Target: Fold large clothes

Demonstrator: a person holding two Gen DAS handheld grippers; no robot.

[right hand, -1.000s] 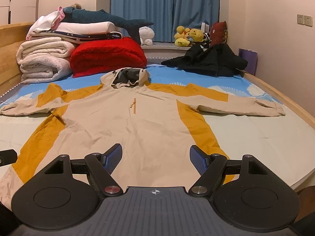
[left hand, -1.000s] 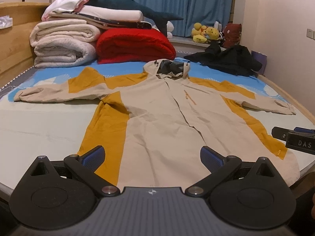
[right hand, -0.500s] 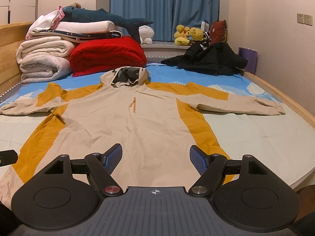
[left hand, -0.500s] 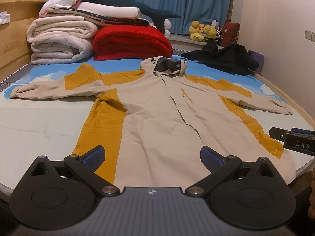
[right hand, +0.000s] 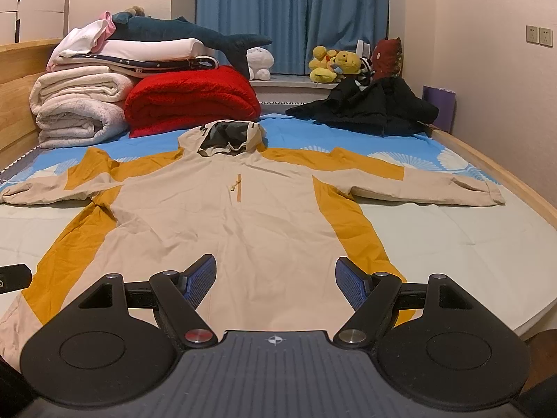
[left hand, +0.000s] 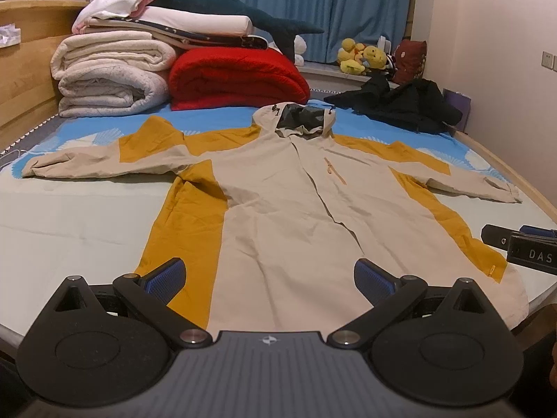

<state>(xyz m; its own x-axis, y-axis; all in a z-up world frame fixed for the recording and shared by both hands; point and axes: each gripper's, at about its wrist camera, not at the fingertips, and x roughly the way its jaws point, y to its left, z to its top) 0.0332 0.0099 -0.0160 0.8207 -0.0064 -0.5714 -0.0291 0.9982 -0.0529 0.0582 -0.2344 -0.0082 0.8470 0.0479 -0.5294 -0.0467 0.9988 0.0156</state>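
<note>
Across the bed (left hand: 62, 230), the beige-and-mustard jacket (left hand: 285, 209) lies spread flat, front up, sleeves out, hood toward the folded blankets (right hand: 139, 104). Left tool (left hand: 269, 275) and right tool (right hand: 275, 278) hover above its hem, both released and gripping nothing.

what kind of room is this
Most likely a bedroom: a beige-and-mustard jacket lies spread on a bed, with folded blankets stacked by the headboard and plush toys beneath blue curtains.
</note>
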